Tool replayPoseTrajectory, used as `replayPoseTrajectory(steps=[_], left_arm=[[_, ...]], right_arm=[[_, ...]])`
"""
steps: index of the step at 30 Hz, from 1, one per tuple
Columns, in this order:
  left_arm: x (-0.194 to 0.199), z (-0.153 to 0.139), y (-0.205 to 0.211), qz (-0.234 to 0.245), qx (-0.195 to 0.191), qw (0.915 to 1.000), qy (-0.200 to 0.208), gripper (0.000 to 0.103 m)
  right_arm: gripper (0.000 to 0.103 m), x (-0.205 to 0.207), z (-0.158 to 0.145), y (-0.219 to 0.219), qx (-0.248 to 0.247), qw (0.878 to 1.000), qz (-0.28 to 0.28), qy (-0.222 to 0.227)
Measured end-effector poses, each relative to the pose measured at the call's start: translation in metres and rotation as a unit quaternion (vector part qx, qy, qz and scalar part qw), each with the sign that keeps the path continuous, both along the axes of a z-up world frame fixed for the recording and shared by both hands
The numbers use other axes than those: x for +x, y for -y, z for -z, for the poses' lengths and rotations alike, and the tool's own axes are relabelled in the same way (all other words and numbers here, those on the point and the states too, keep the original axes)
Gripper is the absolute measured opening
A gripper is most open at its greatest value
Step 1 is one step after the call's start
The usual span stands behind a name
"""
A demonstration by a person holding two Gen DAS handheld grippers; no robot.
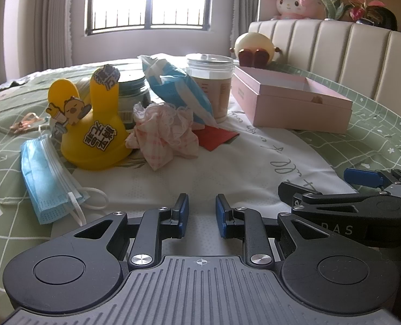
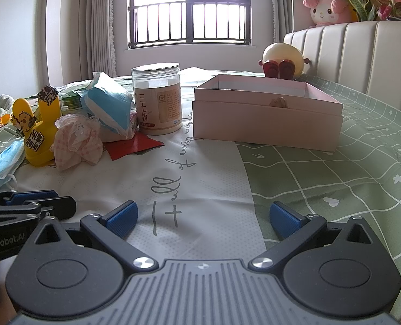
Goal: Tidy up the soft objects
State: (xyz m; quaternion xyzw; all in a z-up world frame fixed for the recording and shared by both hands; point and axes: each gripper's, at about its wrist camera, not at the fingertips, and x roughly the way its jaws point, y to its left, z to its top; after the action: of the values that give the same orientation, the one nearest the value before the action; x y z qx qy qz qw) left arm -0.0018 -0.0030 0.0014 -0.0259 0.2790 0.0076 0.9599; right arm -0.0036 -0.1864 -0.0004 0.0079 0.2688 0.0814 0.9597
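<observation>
On the bed, the left gripper (image 1: 201,211) is held narrowly parted and empty, the right gripper (image 2: 203,216) spread wide, presumably readied for grasping. The pink cloth (image 1: 164,132) and face mask (image 1: 47,178) lie ahead, the pink box (image 2: 268,113) open for receiving.

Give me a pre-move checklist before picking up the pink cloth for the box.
1. Left gripper free: ok, fingers parted narrowly, nothing between.
2. Right gripper free: ok, wide open, nothing held.
3. Pink cloth reachable: ok, it lies at the front of the pile, bare sheet before it.
4. Cloth free of neighbours: not ok, it touches the yellow toy and blue pack.
5. Pink box open: ok, no lid on it.
6. Room in the box: cannot tell, one small item shows, floor mostly hidden.
</observation>
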Motion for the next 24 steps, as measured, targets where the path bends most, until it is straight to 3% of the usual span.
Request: replayPoseTrajectory(steps=[7,10,13,16,19,22,24], left_arm=[[-0.003,0.000,-0.009,0.002,-0.028,0.9996,0.003,0.024],[-0.002,-0.004,-0.017,0.006,-0.053,0.9986,-0.005,0.024],[-0.003,-0.013,-0.037,0.005,-0.101,0.9948,-0.015,0.024],[-0.012,-0.030,-0.071,-0.012,-0.133,0.9907,0.023,0.024],[-0.018,-0.054,-0.121,-0.049,-0.123,0.9879,0.082,0.024],[-0.005,-0.070,-0.174,-0.110,-0.092,0.9855,0.091,0.024],[0.013,-0.074,-0.214,-0.144,-0.091,0.9819,0.082,0.024]], right_arm=[[0.103,0.001,-0.002,0.000,-0.001,1.000,0.000,-0.006],[0.103,0.006,-0.006,0.001,0.005,1.000,-0.008,-0.018],[0.103,0.018,-0.018,0.001,0.038,0.998,-0.033,-0.037],[0.103,0.029,-0.028,-0.012,0.046,0.996,-0.056,-0.047],[0.103,0.038,-0.033,-0.039,0.035,0.993,-0.095,-0.054],[0.103,0.046,-0.033,-0.072,0.025,0.988,-0.137,-0.068],[0.103,0.054,-0.029,-0.093,0.024,0.984,-0.157,-0.084]])
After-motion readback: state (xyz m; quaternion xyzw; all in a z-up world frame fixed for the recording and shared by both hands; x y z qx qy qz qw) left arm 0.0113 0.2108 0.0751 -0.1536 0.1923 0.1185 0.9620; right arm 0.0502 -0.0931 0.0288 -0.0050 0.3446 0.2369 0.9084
